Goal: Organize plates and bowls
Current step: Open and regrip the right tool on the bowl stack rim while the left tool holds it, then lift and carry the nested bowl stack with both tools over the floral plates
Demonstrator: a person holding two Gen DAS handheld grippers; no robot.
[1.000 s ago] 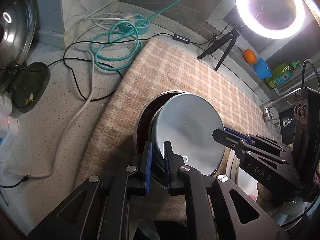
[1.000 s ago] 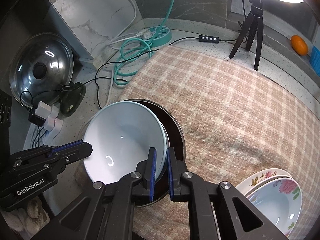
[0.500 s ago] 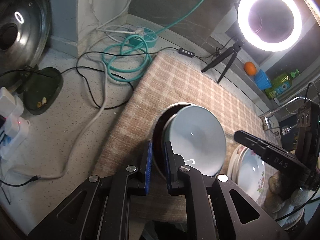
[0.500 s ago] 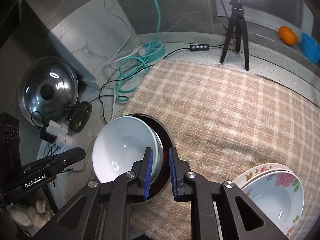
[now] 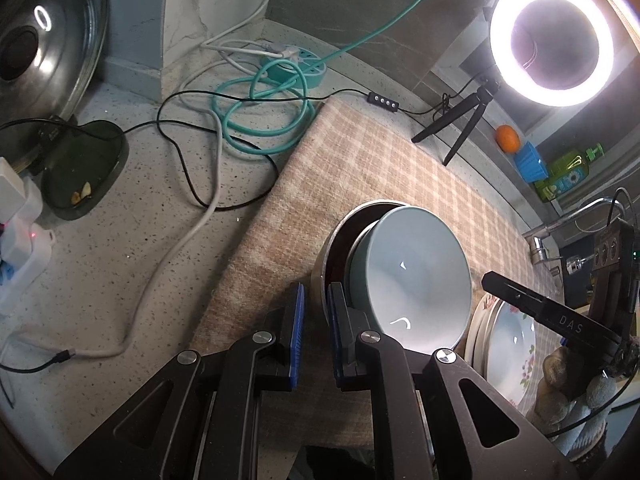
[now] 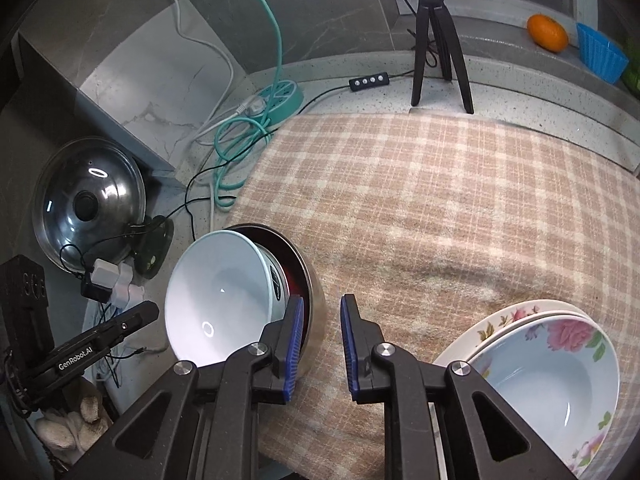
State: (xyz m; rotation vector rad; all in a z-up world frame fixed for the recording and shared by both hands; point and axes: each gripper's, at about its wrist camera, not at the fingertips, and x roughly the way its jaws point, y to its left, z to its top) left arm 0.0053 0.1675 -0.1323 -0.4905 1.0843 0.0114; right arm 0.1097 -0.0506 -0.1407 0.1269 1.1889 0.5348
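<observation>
A pale blue bowl (image 5: 412, 276) (image 6: 216, 292) rests tilted inside a steel bowl (image 5: 334, 240) (image 6: 316, 304) with a dark red inside, on the checked cloth. My left gripper (image 5: 316, 300) is shut, just short of the steel bowl's near rim. That rim shows through the slit between its pads. In the right wrist view the left gripper (image 6: 154, 310) ends just left of the blue bowl. My right gripper (image 6: 322, 308) has let the bowl go and its jaws stand parted beside the steel wall, holding nothing. Two stacked floral plates (image 6: 552, 360) (image 5: 508, 344) lie to the right.
The checked cloth (image 6: 440, 200) covers the counter's right half. A ring light on a tripod (image 5: 552, 36) stands at the back. A teal cable coil (image 5: 256, 108), loose cords, a pot lid (image 5: 40, 40) and a dark dish (image 5: 80, 168) crowd the left. A faucet (image 5: 560, 228) is far right.
The right gripper's jaws came off the blue bowl's rim and parted, and it drew back to the right. The left gripper backed off the rim. The blue bowl stays in the steel bowl.
</observation>
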